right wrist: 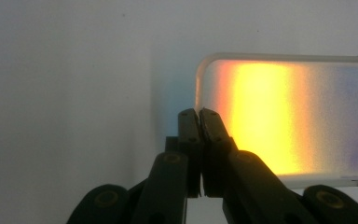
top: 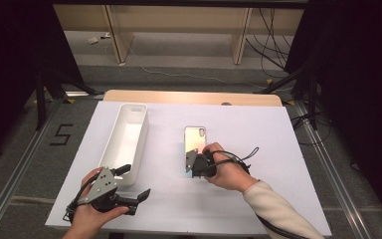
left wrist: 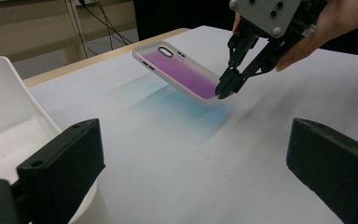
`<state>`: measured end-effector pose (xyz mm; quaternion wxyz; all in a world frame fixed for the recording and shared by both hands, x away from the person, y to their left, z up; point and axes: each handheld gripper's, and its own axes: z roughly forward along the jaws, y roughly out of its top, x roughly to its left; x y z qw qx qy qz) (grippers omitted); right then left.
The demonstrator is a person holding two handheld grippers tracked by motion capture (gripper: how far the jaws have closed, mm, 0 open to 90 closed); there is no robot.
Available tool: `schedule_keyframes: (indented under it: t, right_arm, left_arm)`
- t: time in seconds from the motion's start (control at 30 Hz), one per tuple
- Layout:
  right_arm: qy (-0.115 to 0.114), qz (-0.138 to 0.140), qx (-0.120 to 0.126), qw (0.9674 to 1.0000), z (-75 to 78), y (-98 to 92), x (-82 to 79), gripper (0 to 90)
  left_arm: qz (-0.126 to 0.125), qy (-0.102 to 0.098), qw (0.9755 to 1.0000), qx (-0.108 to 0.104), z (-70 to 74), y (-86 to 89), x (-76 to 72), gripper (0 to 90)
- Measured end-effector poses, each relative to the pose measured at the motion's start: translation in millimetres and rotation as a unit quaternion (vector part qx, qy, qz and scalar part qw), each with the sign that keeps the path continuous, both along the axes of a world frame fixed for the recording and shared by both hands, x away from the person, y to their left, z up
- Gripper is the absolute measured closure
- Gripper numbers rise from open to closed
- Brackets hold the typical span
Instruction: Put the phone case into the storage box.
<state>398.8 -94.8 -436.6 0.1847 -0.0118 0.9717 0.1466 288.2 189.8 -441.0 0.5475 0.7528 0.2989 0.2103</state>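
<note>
- So, the right gripper (top: pixel 193 162) is clamped on the near short edge of a phone case (top: pixel 195 144), jaws pinched tight with the case's rim between them. You can see that pinch best in the right gripper view, where the two black tips (right wrist: pixel 199 116) meet on the rim.
- The phone case sits about mid-table on the white table cover (top: pixel 258 199), right of the white bin (top: pixel 124 142) and well apart from it.
- Its long axis runs away from the person, roughly parallel to the bin's long sides. The camera-cutout end (left wrist: pixel 166 51) points to the far side of the table, and the gripped end points back at the person.
- From the left gripper view the case (left wrist: pixel 179 72) is tilted and looks clear of the table, with a bluish glow and shadow on the cover underneath. Whether the far end touches the cover, I can't tell.
- The surface is iridescent: purple from one side, orange-yellow (right wrist: pixel 279 116) from the other.
- The left gripper (top: pixel 129 186) is down at the near left, just beside the near end of the bin, with its jaws spread wide and nothing between them.
</note>
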Motion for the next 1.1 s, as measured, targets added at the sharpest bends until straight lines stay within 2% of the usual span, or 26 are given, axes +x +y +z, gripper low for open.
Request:
schedule_keyframes:
  t: [0.13, 0.17, 0.3, 0.33, 0.43, 0.47, 0.5, 0.67, 0.77, 0.83, 0.97, 1.1]
  right_arm:
    - [-0.006, 0.002, 0.002, 1.0000, 0.6, -2.3, -4.2, 89.1]
    - [-0.011, 0.010, -0.005, 0.9999, 1.8, -3.3, -4.4, 89.2]
    - [-0.010, 0.004, 0.007, 0.9999, 2.8, -3.6, -8.7, 89.1]
    - [-0.015, 0.011, 0.001, 0.9998, 3.9, -4.1, -8.5, 89.1]
    - [-0.010, 0.010, 0.009, 0.9999, 4.2, -3.9, -10.9, 89.1]
    - [-0.006, 0.001, 0.010, 0.9999, 5.0, -3.7, -12.4, 89.1]
    - [-0.018, 0.016, 0.006, 0.9997, 5.4, -4.5, -12.2, 89.1]
    - [-0.015, 0.012, 0.015, 0.9997, 4.9, -6.0, -16.2, 89.1]
    - [-0.015, 0.020, 0.018, 0.9995, 5.0, -7.6, -18.1, 89.1]
    - [-0.011, 0.014, 0.018, 0.9997, 5.3, -7.8, -19.4, 89.1]
    - [-0.022, 0.023, 0.022, 0.9993, 5.9, -9.3, -20.7, 89.1]
    - [-0.014, 0.014, 0.022, 0.9996, 7.6, -11.0, -24.5, 89.1]
  left_arm:
    - [0.000, 0.000, 1.0000, 0.000, 0.0, -0.1, 0.1, 3.3]
    - [0.000, 0.000, 1.0000, 0.000, -0.1, 0.0, 0.2, 3.3]
    - [0.001, 0.000, 1.0000, 0.000, -0.1, -0.2, 0.1, 3.3]
    - [0.001, 0.000, 1.0000, 0.000, -0.1, -0.2, 0.1, 3.4]
    - [0.000, 0.000, 1.0000, 0.001, -0.3, 0.0, 0.5, 3.4]
    - [0.000, 0.000, 1.0000, 0.002, -0.2, 0.1, 0.5, 3.4]
    - [0.000, 0.000, 1.0000, 0.001, -0.2, 0.1, 0.6, 3.5]
    - [0.000, 0.001, 1.0000, 0.001, -0.5, -0.2, 0.4, 3.4]
    - [0.000, 0.002, 1.0000, 0.001, -0.5, -0.3, 0.4, 3.5]
    - [0.000, 0.000, 1.0000, 0.002, -0.4, -0.1, 0.5, 3.5]
    - [-0.001, 0.001, 1.0000, -0.001, -1.0, -0.3, 0.9, 3.5]
    - [-0.001, 0.002, 1.0000, -0.001, -1.3, -0.6, 0.8, 3.5]
